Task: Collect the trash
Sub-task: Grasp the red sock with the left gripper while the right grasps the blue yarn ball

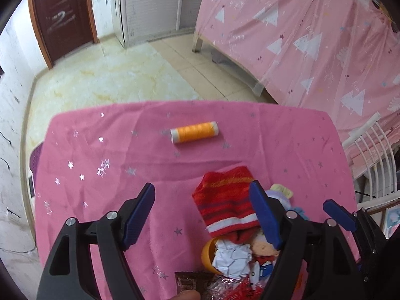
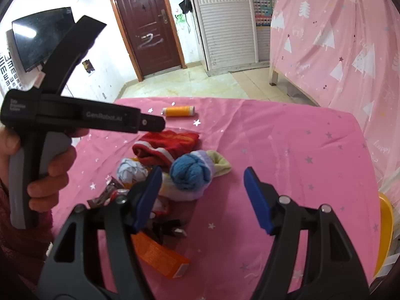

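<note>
A heap lies on the pink star-print tablecloth (image 1: 100, 155): a red striped sock (image 1: 225, 202), crumpled white paper (image 1: 232, 260) in an orange cup, a brown wrapper (image 1: 192, 281) and a doll. In the right wrist view the heap shows the red sock (image 2: 167, 145), a blue yarn ball (image 2: 187, 172), crumpled paper (image 2: 131, 170), a wrapper (image 2: 107, 195) and an orange box (image 2: 160, 257). My left gripper (image 1: 202, 215) is open and empty above the heap's left side. My right gripper (image 2: 202, 197) is open and empty, over the heap's right edge.
An orange thread spool (image 1: 194, 132) lies alone toward the table's far edge; it also shows in the right wrist view (image 2: 178, 111). A pink curtained bed (image 1: 312, 37) stands at right, a white rack (image 1: 370, 155) beside the table, a yellow chair (image 2: 383, 230) at right.
</note>
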Tool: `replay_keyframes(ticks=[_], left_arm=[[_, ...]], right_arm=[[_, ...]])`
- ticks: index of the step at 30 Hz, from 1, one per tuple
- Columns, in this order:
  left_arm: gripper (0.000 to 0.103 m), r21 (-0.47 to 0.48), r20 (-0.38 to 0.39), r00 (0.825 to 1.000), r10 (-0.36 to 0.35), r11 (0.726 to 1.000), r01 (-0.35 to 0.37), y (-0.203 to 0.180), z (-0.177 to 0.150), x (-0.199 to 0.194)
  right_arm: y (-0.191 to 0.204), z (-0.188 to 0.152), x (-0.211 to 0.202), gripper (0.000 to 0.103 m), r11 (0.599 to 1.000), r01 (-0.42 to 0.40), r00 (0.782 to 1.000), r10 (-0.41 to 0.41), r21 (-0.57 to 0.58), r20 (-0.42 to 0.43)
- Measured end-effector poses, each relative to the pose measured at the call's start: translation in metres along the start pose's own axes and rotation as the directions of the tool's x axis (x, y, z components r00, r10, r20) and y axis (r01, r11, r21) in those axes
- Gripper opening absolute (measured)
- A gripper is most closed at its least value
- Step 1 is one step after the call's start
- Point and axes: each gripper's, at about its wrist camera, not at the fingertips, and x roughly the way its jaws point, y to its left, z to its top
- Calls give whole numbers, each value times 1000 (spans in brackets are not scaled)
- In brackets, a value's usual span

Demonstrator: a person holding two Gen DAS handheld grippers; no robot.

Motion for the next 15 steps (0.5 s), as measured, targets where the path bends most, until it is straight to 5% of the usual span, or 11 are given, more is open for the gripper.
replay_keyframes(ticks=[8, 15], left_arm=[[65, -6, -39, 998, -55, 998, 55, -2, -7, 17], [33, -18, -66, 992, -105, 994, 104, -11, -12, 29]], right_arm=[[5, 2, 15, 65, 999, 29, 999, -29, -14, -22], [6, 2, 21, 32, 999, 33, 999, -34, -31, -26]])
